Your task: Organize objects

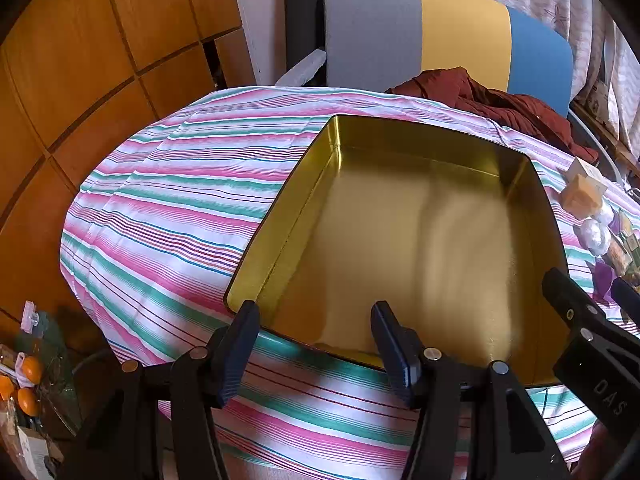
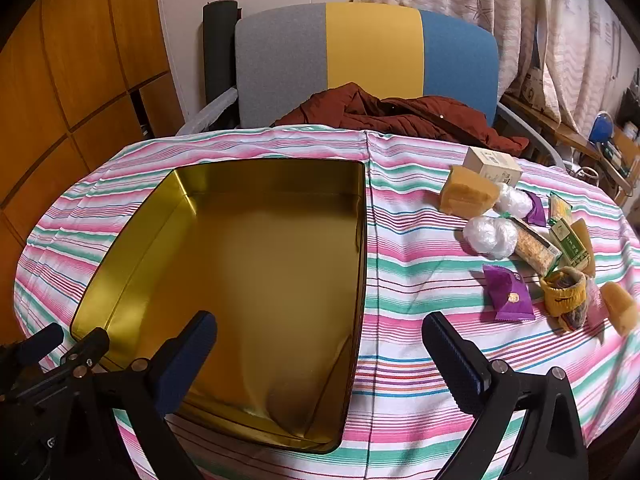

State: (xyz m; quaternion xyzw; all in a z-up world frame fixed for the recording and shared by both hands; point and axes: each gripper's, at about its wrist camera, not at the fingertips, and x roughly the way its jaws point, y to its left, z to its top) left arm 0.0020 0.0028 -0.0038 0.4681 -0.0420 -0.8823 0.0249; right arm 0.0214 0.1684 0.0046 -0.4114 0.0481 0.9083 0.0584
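Left gripper released, right gripper released, "DAS" on its body; gold tin beneath.

gold tin; pink, green, white striped cloth; purple packet.

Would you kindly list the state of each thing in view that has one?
Tin: lidless, empty.
Left gripper: open, empty.
Right gripper: open, empty.
Snacks: wrapped, loose on cloth.
Small box: closed.
Jacket: crumpled on chair.
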